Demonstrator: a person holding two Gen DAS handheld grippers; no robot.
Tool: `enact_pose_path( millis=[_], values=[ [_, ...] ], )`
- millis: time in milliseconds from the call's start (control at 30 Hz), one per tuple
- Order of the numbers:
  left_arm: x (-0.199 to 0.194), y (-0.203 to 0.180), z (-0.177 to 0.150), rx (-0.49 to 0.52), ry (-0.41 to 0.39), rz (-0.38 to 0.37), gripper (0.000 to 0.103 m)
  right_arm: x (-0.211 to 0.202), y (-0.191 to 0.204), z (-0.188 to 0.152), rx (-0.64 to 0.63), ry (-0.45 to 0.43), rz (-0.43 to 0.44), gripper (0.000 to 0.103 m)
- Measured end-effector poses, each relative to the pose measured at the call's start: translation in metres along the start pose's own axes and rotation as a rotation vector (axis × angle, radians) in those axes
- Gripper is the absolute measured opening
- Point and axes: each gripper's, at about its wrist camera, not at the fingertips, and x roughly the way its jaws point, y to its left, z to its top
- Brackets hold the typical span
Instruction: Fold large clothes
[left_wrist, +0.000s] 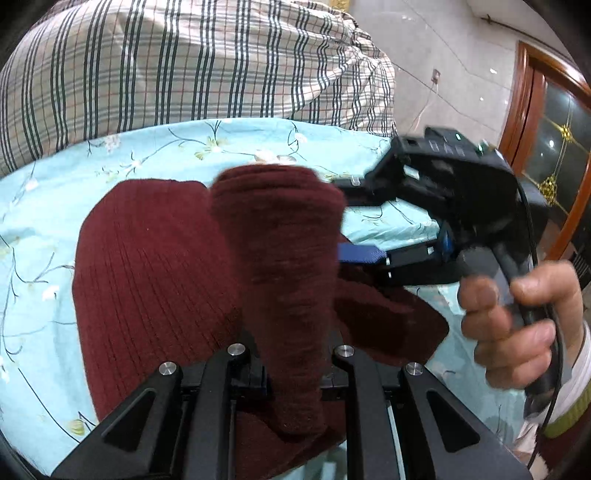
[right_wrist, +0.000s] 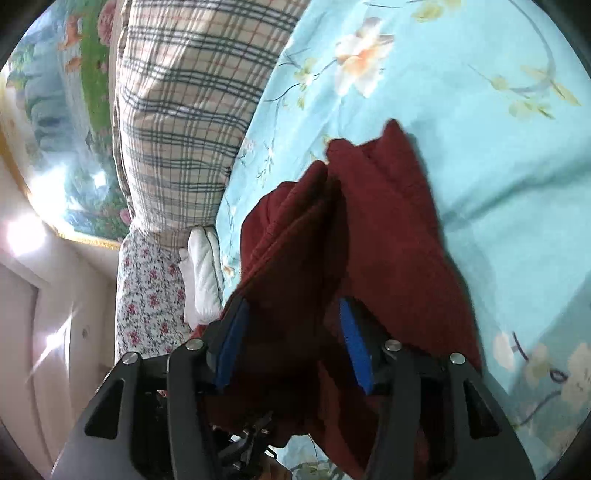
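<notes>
My left gripper (left_wrist: 291, 369) is matte black, its linkage arms pinned with round silver screws. My right gripper (right_wrist: 291, 343) matches it, with blue pads (right_wrist: 354, 343) lining the fingers. A black cable (left_wrist: 532, 236) runs along its body. My right hand (left_wrist: 517, 325) is bare-skinned, above a white cuff with a yellow-green band.

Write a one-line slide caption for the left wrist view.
Both grippers, left gripper and right gripper, clamp a maroon knit sweater over the floral bedsheet.

Sweater (left_wrist: 147, 266) on the bed (left_wrist: 44, 206); one fold of it up between the left tool (left_wrist: 295, 373) fingers; checked bedding (left_wrist: 155, 70) behind; right tool (left_wrist: 373, 229) at the right, gripping another fold.
</notes>
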Motion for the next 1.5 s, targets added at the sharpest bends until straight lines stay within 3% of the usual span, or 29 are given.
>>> enact_pose_path(
  millis=[67,133,267,300,333,400,433,567,633,800,900,1133,1233,1300,1333,1400,1500],
  values=[
    [-0.002,-0.003,-0.003,0.031,-0.006,0.008,0.014,-0.002,0.000,0.005,0.006,-0.007,0.038,0.066],
    [-0.001,-0.007,-0.007,0.059,-0.009,0.018,0.014,-0.001,0.002,0.012,0.003,-0.016,0.034,0.069],
    [0.000,-0.014,-0.009,0.083,-0.016,0.029,0.014,0.028,0.009,0.023,-0.041,0.081,-0.111,0.070],
    [-0.001,-0.014,-0.008,0.083,-0.015,0.028,0.014,0.039,0.015,0.025,-0.088,0.096,-0.151,0.064],
    [-0.002,-0.015,-0.009,0.086,-0.016,0.028,0.014,0.045,0.020,0.027,-0.117,0.104,-0.163,0.045],
    [-0.005,-0.015,-0.009,0.092,-0.016,0.023,0.014,0.053,0.027,0.031,-0.143,0.108,-0.190,0.022],
    [-0.006,-0.016,-0.007,0.094,-0.018,0.020,0.014,0.051,0.034,0.032,-0.174,0.092,-0.202,0.018],
    [-0.024,-0.019,-0.002,0.097,-0.056,-0.035,0.014,0.017,0.066,0.023,-0.316,-0.013,-0.133,0.017],
    [-0.023,-0.018,-0.001,0.074,-0.043,-0.097,0.014,-0.003,0.066,0.014,-0.365,-0.071,-0.147,0.016],
    [0.011,-0.011,-0.010,-0.024,0.071,-0.181,0.014,0.004,0.009,0.017,-0.310,-0.046,-0.299,0.016],
    [0.015,-0.009,-0.012,-0.047,0.087,-0.203,0.015,0.002,-0.003,0.015,-0.307,-0.060,-0.277,0.017],
    [0.006,0.004,-0.007,-0.106,0.111,-0.245,0.023,-0.007,0.008,0.009,-0.336,-0.083,-0.334,0.029],
    [-0.010,0.006,-0.010,-0.152,0.105,-0.281,0.045,-0.012,0.015,0.000,-0.358,-0.089,-0.389,0.043],
    [-0.028,0.011,-0.010,-0.180,0.080,-0.291,0.068,-0.013,0.018,-0.007,-0.386,-0.088,-0.428,0.050],
    [-0.033,0.013,-0.010,-0.187,0.073,-0.283,0.073,-0.013,0.021,-0.012,-0.410,-0.090,-0.470,0.060],
    [-0.049,0.022,-0.010,-0.210,0.052,-0.279,0.076,-0.013,0.021,-0.019,-0.441,-0.090,-0.550,0.070],
    [-0.066,0.041,-0.010,-0.243,0.035,-0.259,0.081,-0.019,0.017,-0.021,-0.421,-0.085,-0.531,0.070]
  ],
)
